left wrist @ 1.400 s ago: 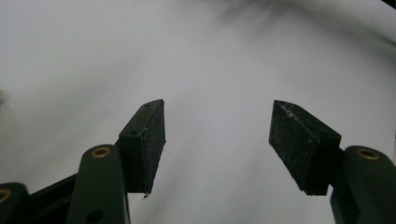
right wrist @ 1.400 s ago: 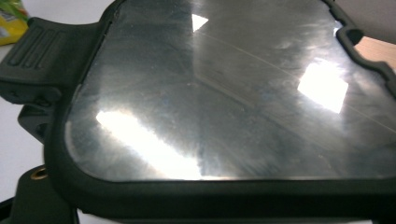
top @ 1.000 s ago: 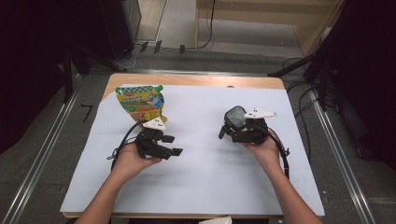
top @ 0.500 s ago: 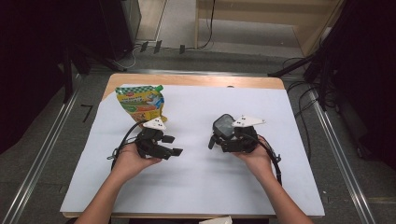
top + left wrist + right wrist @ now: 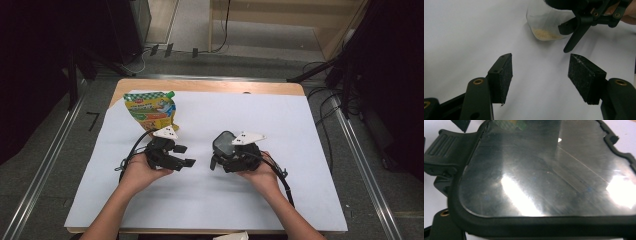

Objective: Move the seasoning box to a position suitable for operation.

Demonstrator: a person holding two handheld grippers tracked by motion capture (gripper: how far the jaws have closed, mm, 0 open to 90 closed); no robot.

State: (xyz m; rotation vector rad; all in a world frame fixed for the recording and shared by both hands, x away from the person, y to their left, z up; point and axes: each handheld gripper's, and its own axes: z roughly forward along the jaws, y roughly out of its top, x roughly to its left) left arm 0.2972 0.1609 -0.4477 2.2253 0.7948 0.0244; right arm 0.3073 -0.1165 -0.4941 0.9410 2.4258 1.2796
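Note:
My right gripper [image 5: 223, 154] is shut on a clear container [image 5: 224, 142] with a black-rimmed lid [image 5: 544, 170] and holds it just above the white sheet. The lid's side clasp [image 5: 444, 147] lies at the left in the right gripper view. In the left gripper view the container [image 5: 544, 22] has a thin layer of pale grains at its bottom, with the right gripper [image 5: 586, 17] around its top. My left gripper [image 5: 186, 155] points right at it, a short way off. Its jaws stand open [image 5: 540, 75] with only white sheet between the pads.
A colourful spouted pouch [image 5: 150, 111] with a green cap lies at the back left, just behind the left gripper. The white sheet [image 5: 310, 150] covers the wooden table [image 5: 210, 86]. Metal rails and cables run along both sides.
My right gripper has carried the container leftward and a little nearer, closing the gap to the left gripper. The left gripper and the pouch have stayed put.

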